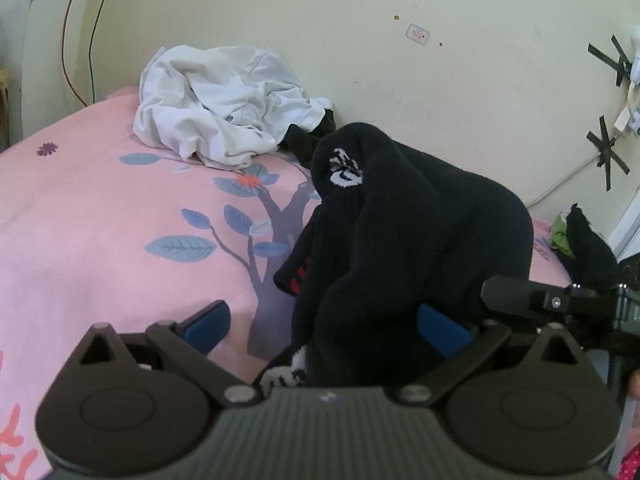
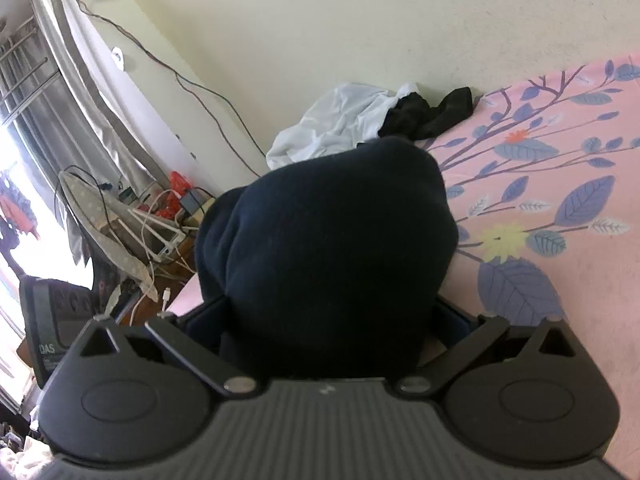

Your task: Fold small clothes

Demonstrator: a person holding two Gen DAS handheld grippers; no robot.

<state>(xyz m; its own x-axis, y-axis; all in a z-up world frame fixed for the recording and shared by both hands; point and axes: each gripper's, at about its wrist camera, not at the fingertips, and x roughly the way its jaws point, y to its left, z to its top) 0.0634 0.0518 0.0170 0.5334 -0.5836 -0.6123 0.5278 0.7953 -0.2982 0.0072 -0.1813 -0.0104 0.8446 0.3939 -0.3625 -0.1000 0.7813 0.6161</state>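
A bunched dark navy sock pair with a white logo and red marks hangs over my left gripper. The left jaws are wide apart, with the blue pads clear of the cloth on the left side. The right gripper's finger reaches in from the right edge against the bundle. In the right wrist view the same dark bundle fills the space between my right gripper's jaws. Its fingers are mostly hidden by cloth and look wide apart.
The pink bedsheet with a tree print covers the bed. A crumpled white garment and a black garment lie by the wall. Cables, a charger and an ironing board are beside the bed. Dark clothes lie at the right.
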